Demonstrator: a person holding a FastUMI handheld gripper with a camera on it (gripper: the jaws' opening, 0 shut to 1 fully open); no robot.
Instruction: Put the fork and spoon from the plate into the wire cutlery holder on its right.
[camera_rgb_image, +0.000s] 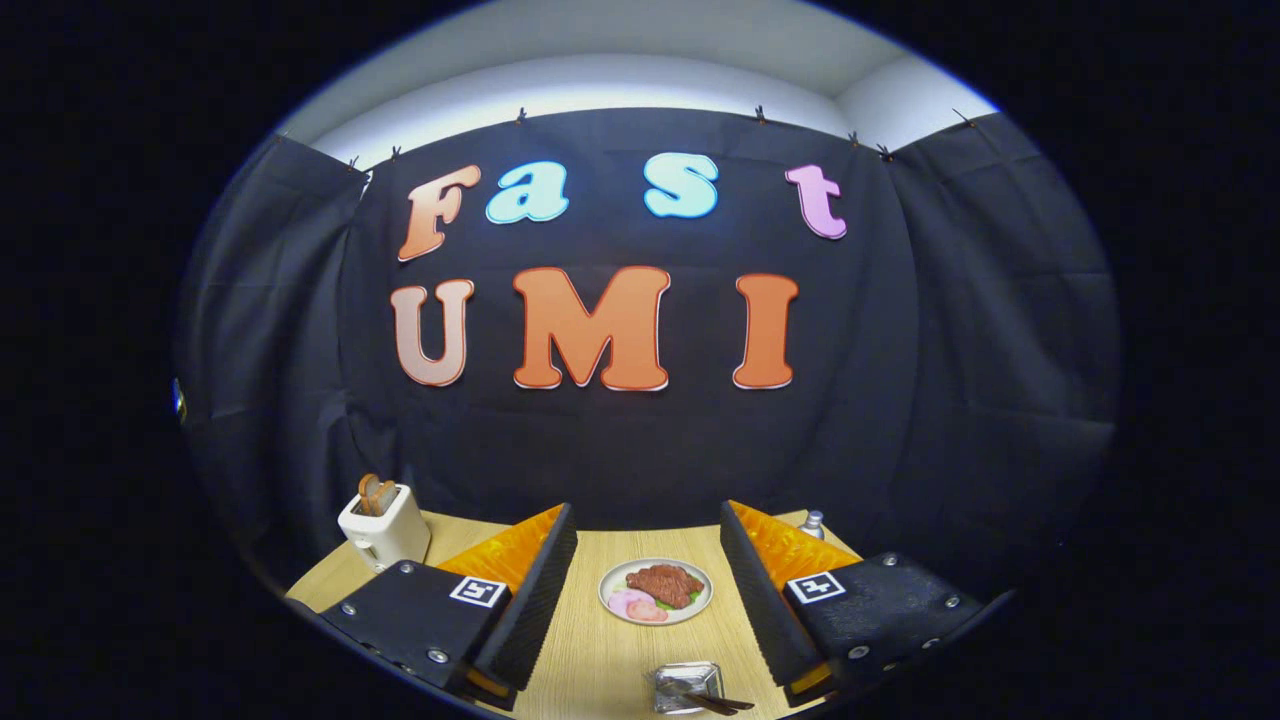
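My gripper (647, 512) is open, held above a light wooden table (590, 655), with nothing between its fingers. Close below, between the finger bases, lies a small shiny square metal dish (680, 680). A dark-handled piece of cutlery (715, 701) rests across it and sticks out to the right; I cannot tell whether it is the fork or the spoon. Farther ahead, between the fingers, sits a round white plate (612, 580) with a brown steak and pink and green food on it.
A white toaster (385, 528) with toast in its slots stands at the table's far left, beyond the left finger. The cap of a small bottle (813, 521) peeks out behind the right finger. Black cloth walls close the booth behind the table.
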